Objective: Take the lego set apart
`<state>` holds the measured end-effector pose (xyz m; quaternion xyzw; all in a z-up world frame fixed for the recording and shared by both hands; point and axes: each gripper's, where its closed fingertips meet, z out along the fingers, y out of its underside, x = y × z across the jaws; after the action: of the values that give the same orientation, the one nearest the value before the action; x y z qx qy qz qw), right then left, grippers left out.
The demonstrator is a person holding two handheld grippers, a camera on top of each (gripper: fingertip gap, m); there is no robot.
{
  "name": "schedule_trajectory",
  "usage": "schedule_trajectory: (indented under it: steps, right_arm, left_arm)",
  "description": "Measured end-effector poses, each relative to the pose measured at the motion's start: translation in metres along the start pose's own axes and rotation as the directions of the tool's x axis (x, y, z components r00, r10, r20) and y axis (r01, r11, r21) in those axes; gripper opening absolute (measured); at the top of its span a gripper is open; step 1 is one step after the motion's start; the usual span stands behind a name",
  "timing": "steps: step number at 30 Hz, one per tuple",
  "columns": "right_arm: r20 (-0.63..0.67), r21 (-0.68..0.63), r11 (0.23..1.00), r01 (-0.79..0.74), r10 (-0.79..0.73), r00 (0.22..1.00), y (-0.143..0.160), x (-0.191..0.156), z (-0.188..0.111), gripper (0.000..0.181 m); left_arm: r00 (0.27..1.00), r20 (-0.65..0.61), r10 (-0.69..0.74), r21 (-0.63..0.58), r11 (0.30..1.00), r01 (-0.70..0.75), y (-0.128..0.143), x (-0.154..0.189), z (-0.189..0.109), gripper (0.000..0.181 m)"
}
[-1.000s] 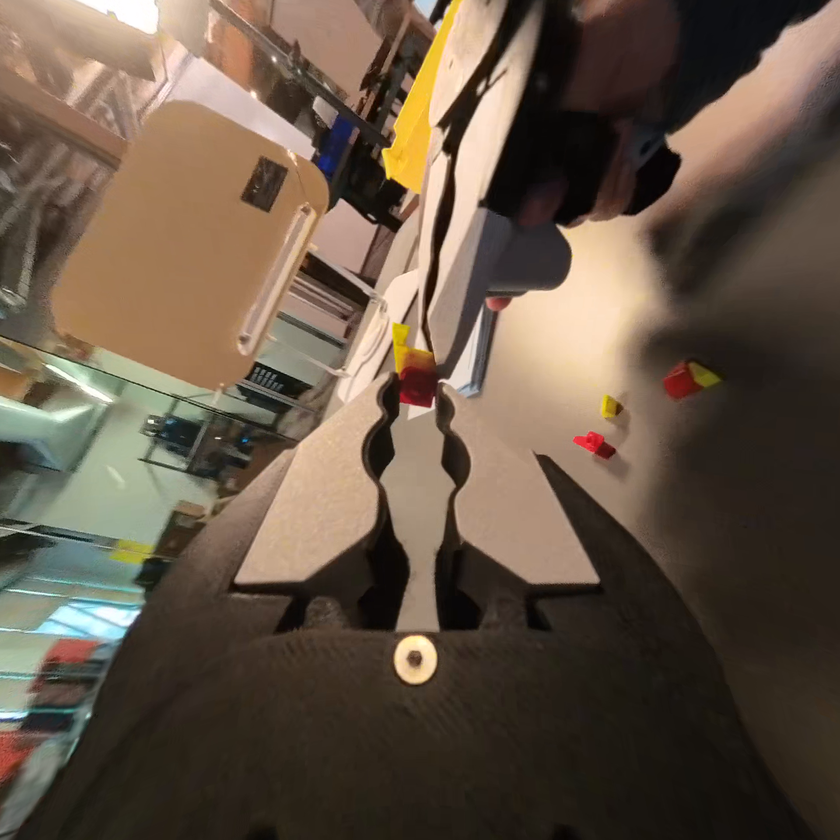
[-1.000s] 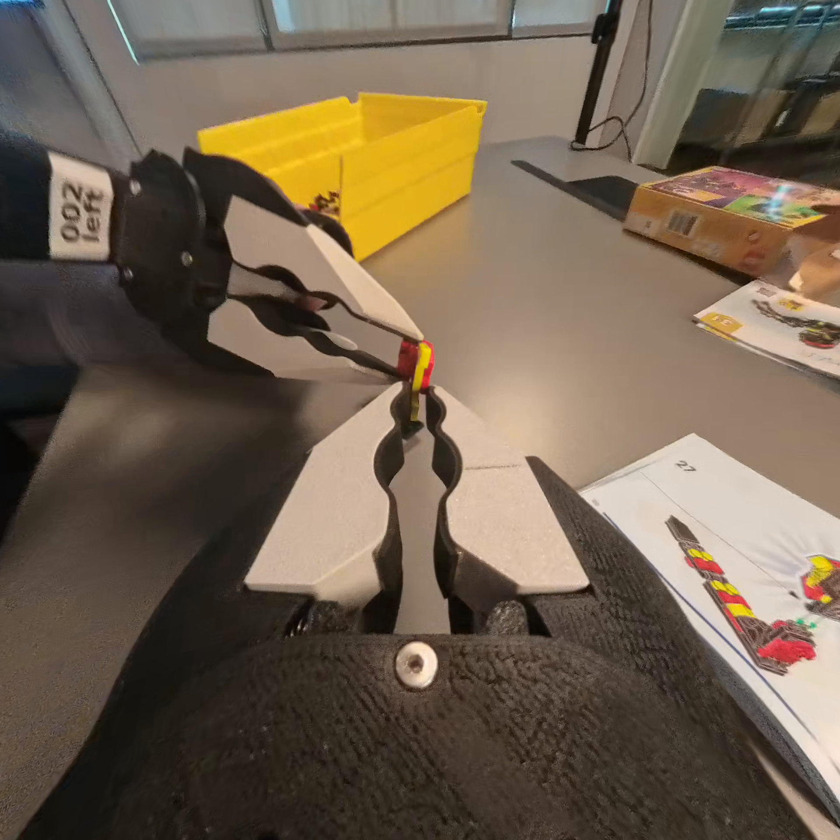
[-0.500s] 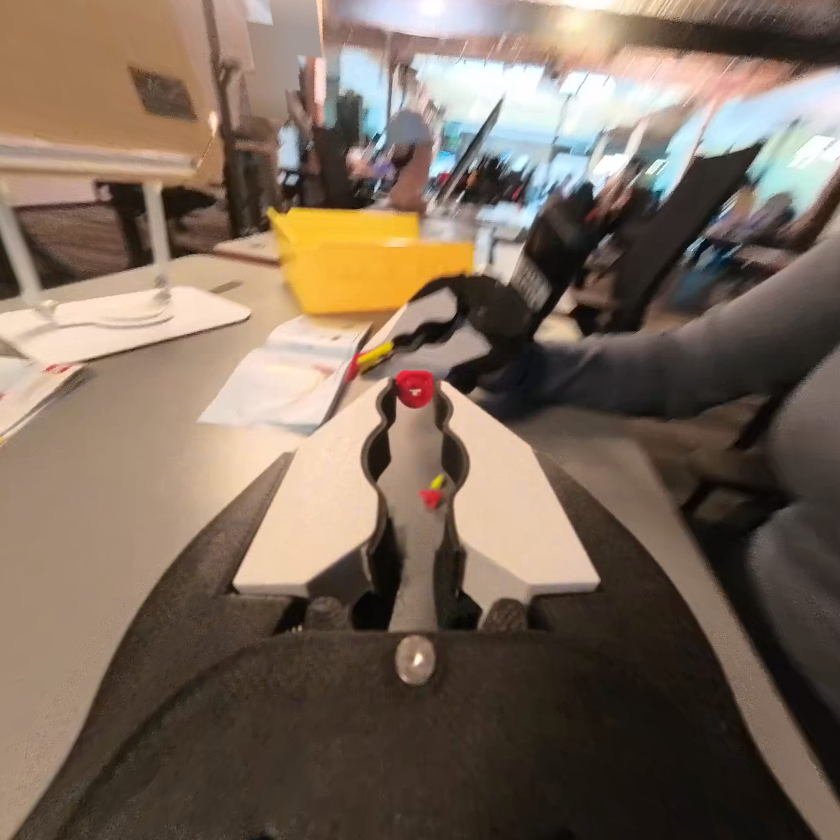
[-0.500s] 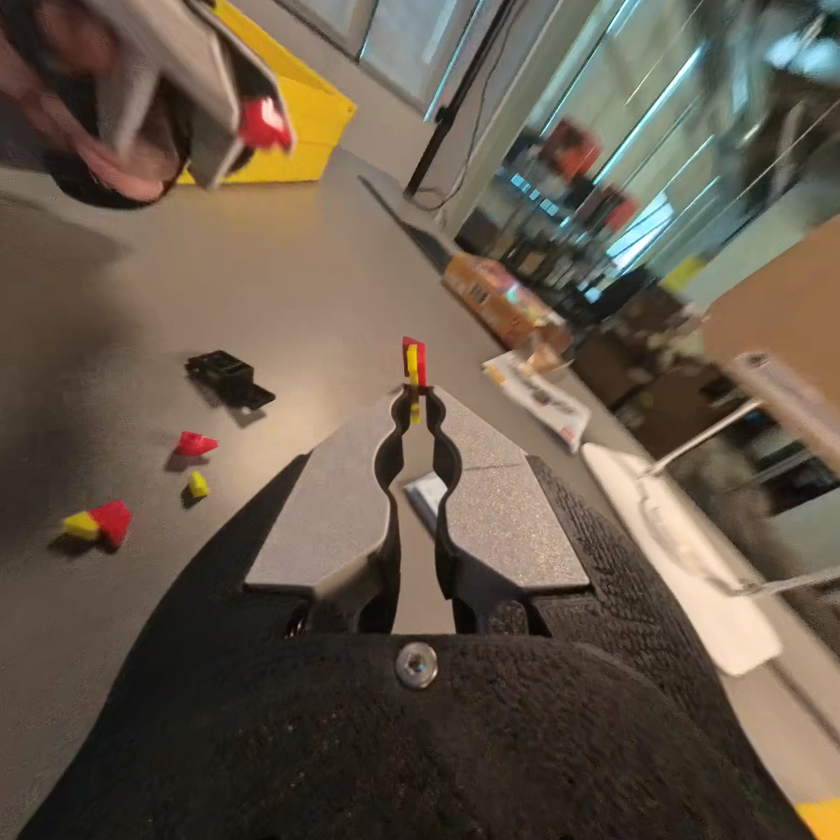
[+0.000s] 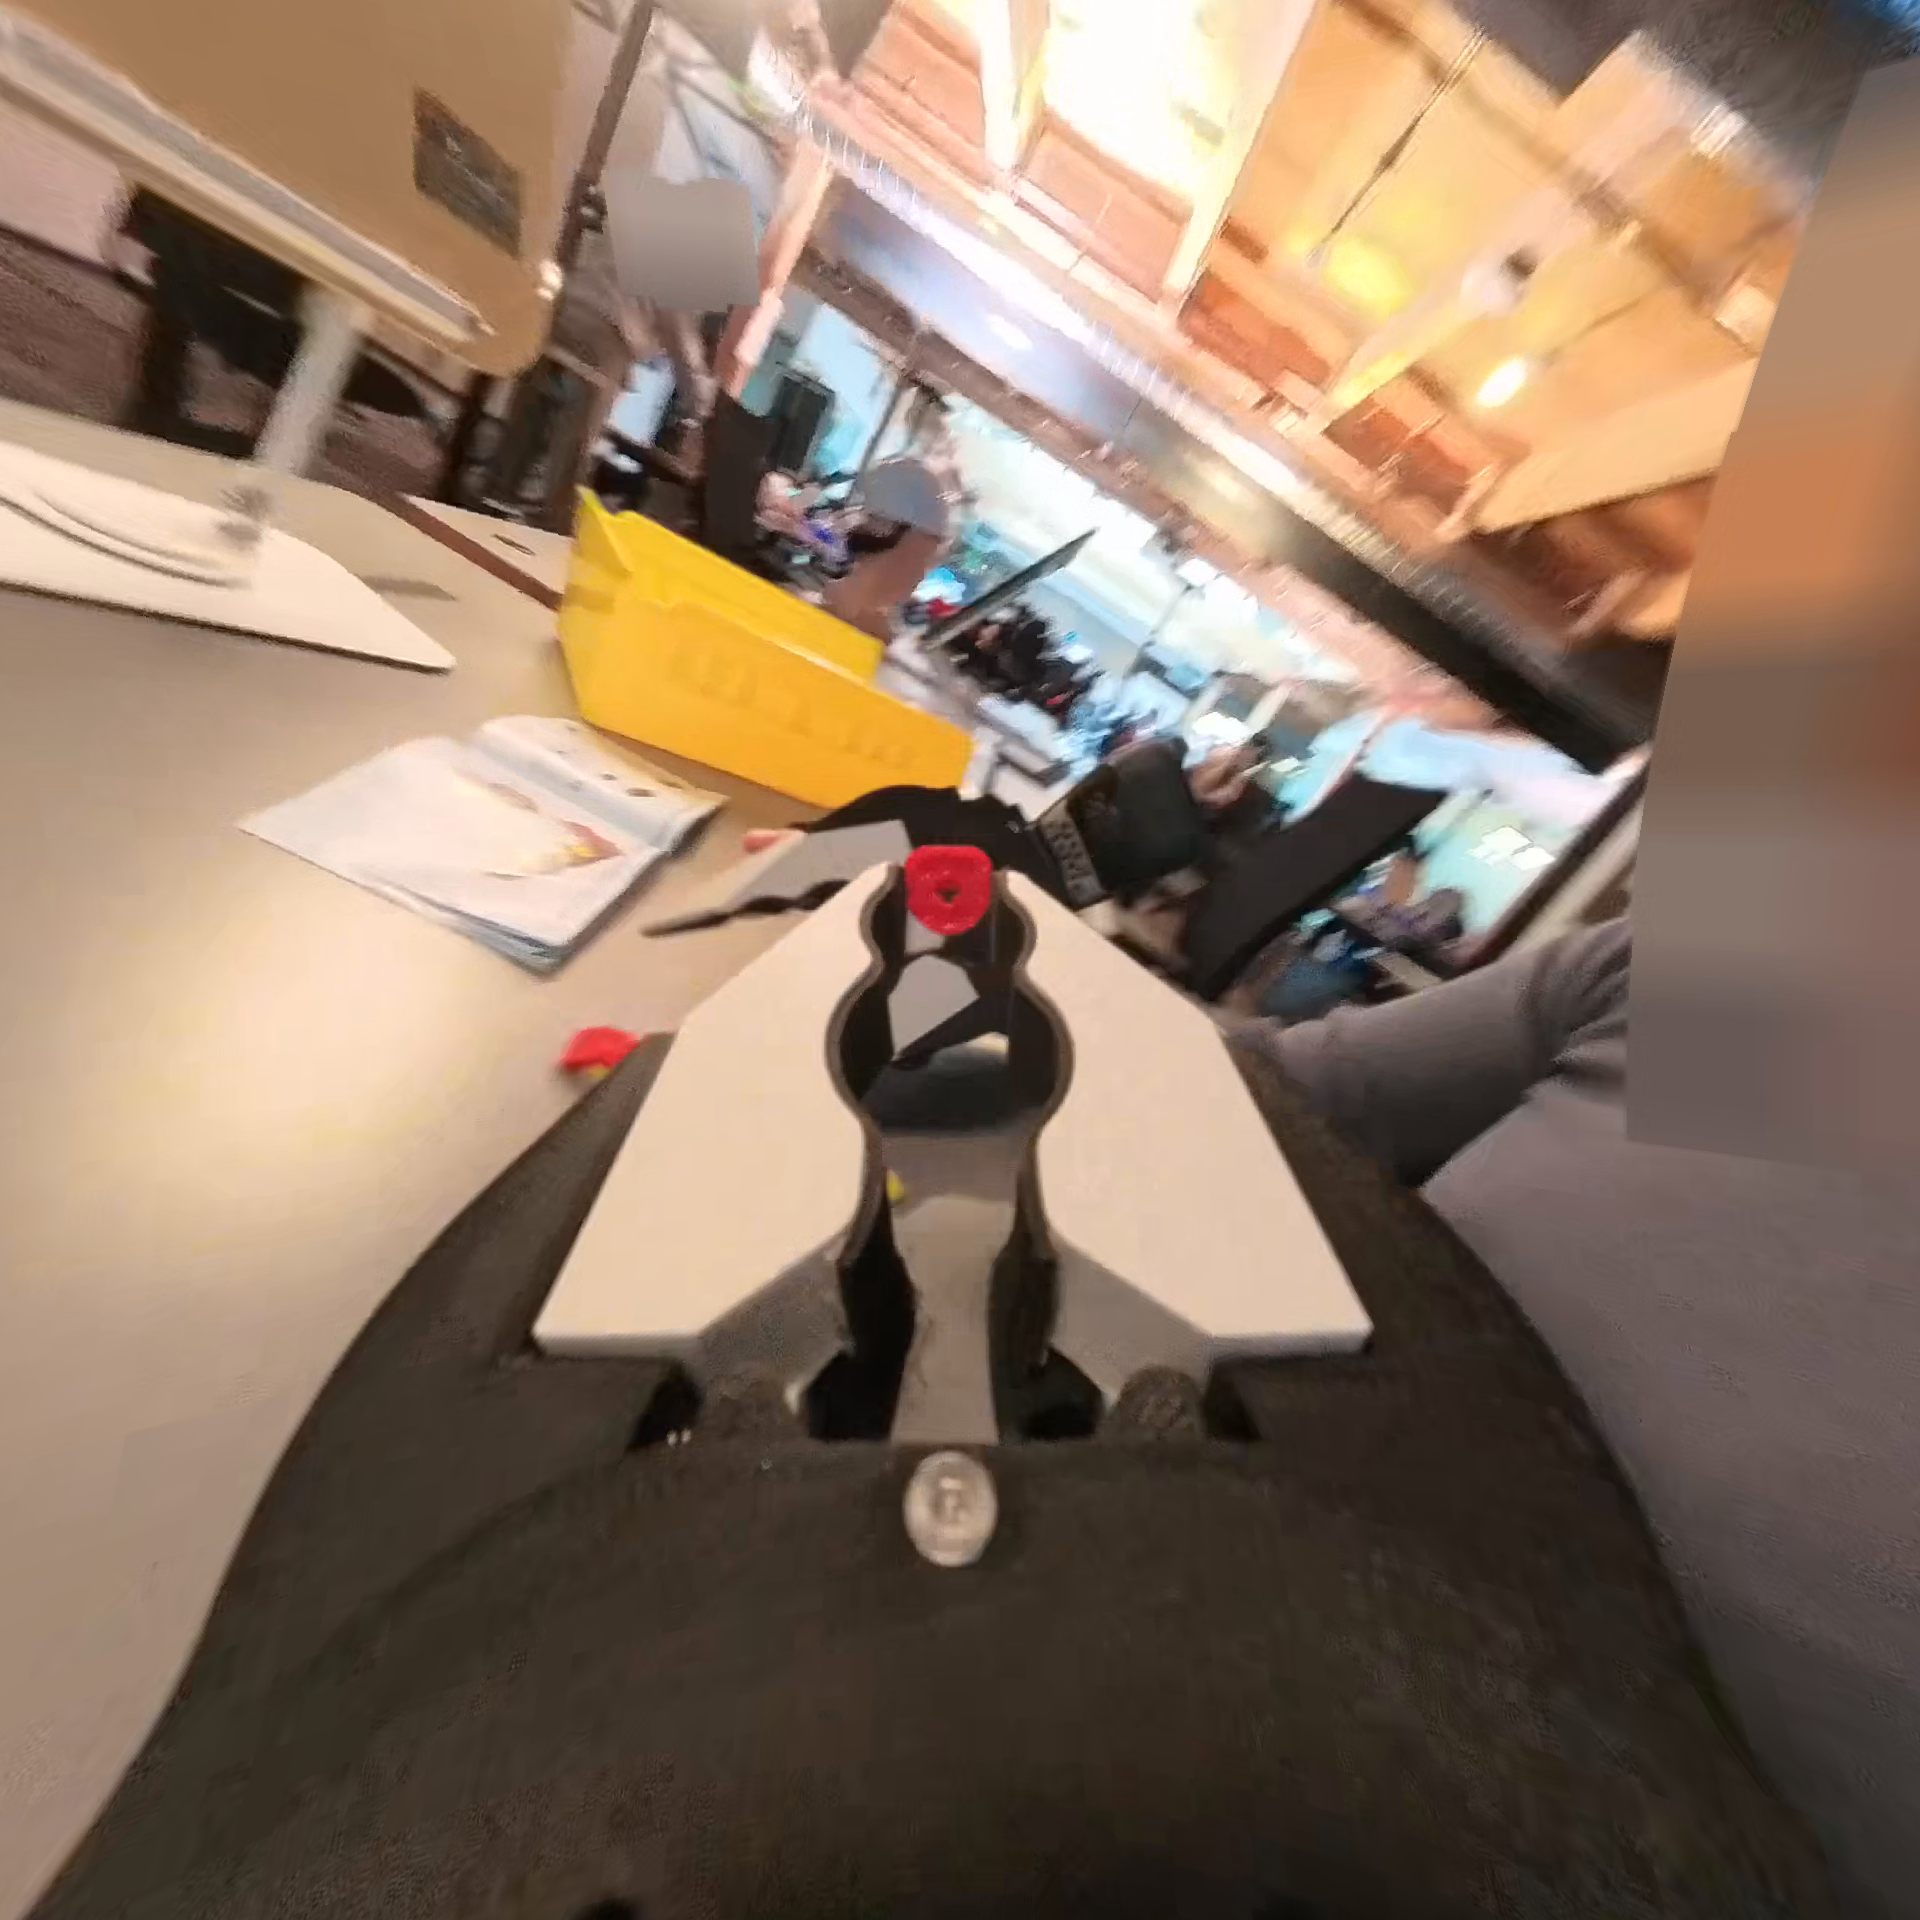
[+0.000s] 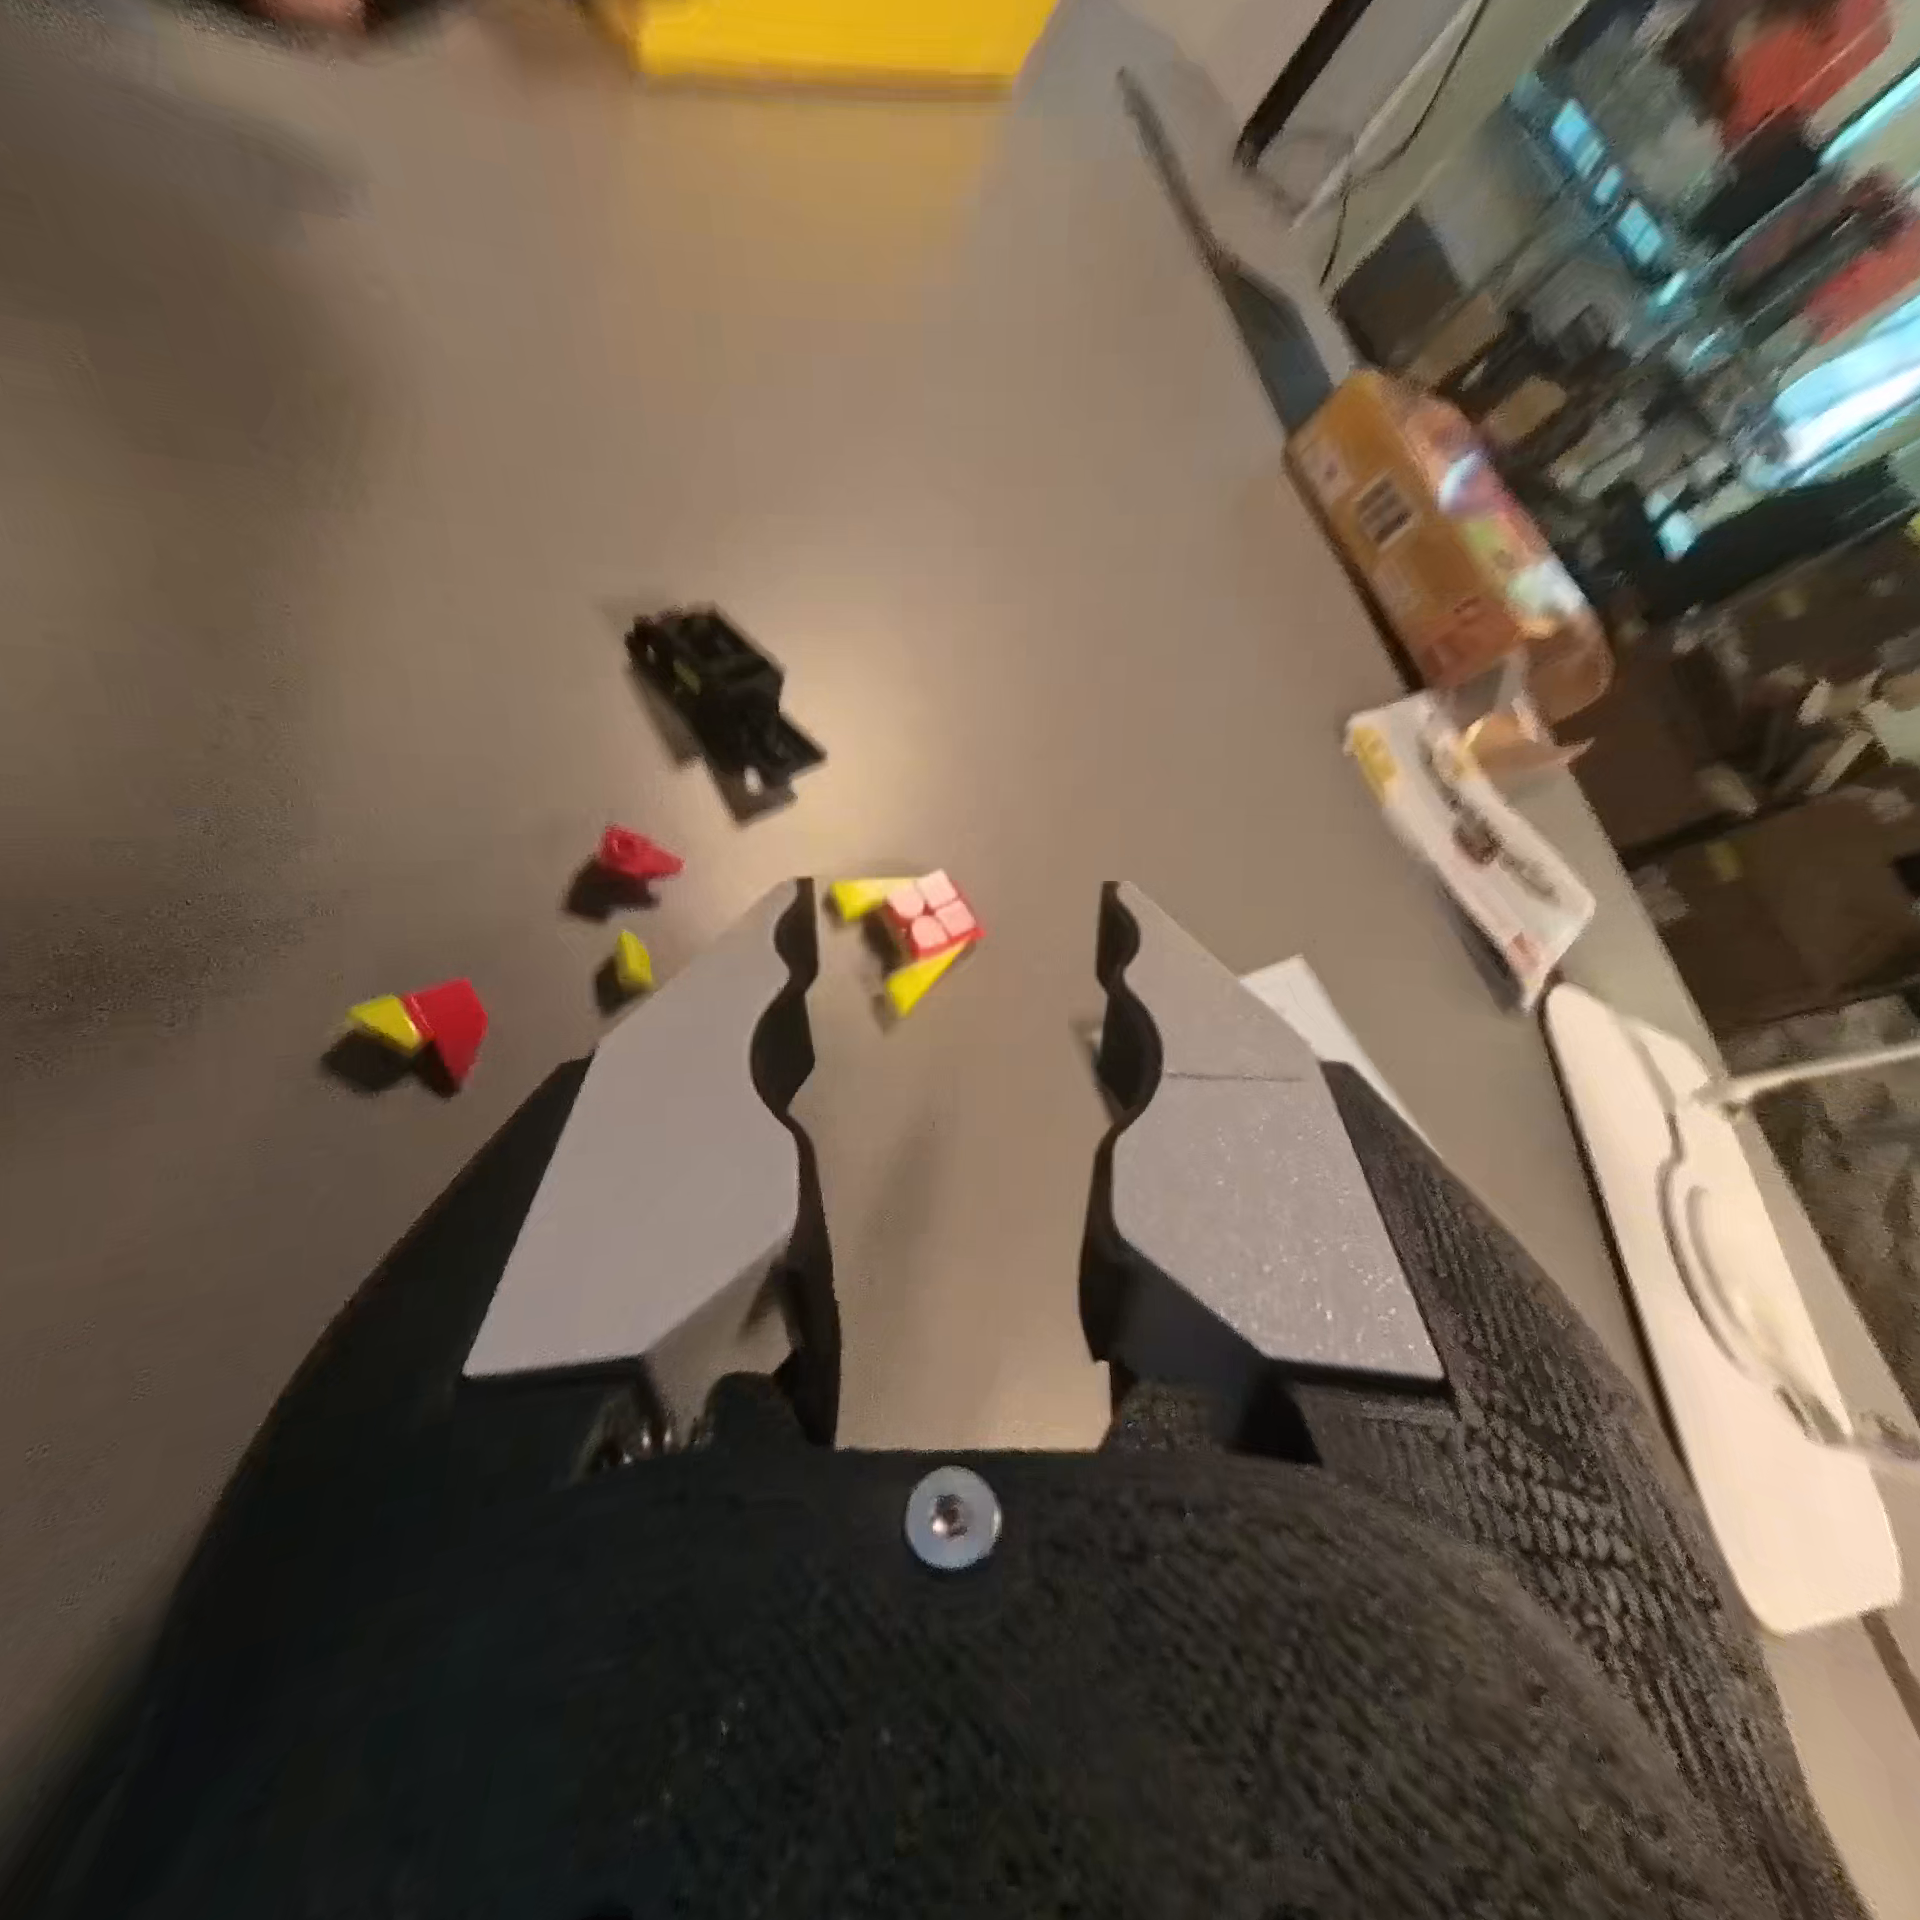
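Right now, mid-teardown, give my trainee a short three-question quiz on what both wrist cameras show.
1. True or false: the right gripper is open and holds nothing.
2. What does the left gripper clamp at its tips?
A. a small red lego piece
B. a black lego piece
C. nothing
3. Fill in: the flat piece with a red square middle and yellow pointed ends lies on the grey ____, just beyond the right gripper's tips.

Key: 1 true; 2 A; 3 table.
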<state>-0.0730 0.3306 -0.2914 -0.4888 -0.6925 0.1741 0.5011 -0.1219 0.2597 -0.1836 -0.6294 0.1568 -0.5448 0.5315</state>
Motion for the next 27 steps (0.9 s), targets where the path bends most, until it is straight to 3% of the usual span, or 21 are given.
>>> schedule_trajectory:
  steps: [2, 4, 7, 11, 21, 27]
  right_arm:
    - [-0.003, 0.169, 0.986, 0.003, -0.003, 1.000, -0.031, -0.001, -0.014, 0.051]
    - [-0.036, 0.337, 0.941, 0.025, -0.014, 0.999, -0.064, -0.002, -0.030, 0.038]
    - [-0.041, 0.456, 0.890, 0.019, 0.000, 0.999, -0.092, -0.007, -0.044, 0.032]
    - [-0.039, 0.463, 0.886, 0.024, -0.007, 0.999, -0.096, -0.011, -0.045, 0.012]
    - [0.048, 0.451, 0.892, -0.006, -0.017, 0.999, -0.090, -0.018, -0.047, 0.012]
    - [-0.004, 0.424, 0.902, 0.078, -0.085, 0.996, -0.087, -0.019, -0.047, 0.005]
  left_arm:
    - [0.986, -0.093, -0.138, 0.013, 0.990, 0.140, 0.001, 0.002, 0.010, 0.014]
    - [0.954, -0.165, -0.250, -0.053, 0.968, 0.244, 0.011, 0.005, 0.021, 0.014]
    - [0.905, -0.217, -0.366, -0.130, 0.930, 0.344, 0.025, 0.005, 0.036, 0.014]
    - [0.874, -0.240, -0.423, -0.153, 0.906, 0.396, 0.033, 0.004, 0.043, 0.014]
    - [0.877, -0.221, -0.427, -0.212, 0.899, 0.384, 0.045, 0.004, 0.044, 0.014]
    - [0.876, -0.198, -0.440, -0.227, 0.890, 0.395, 0.048, 0.000, 0.043, 0.014]
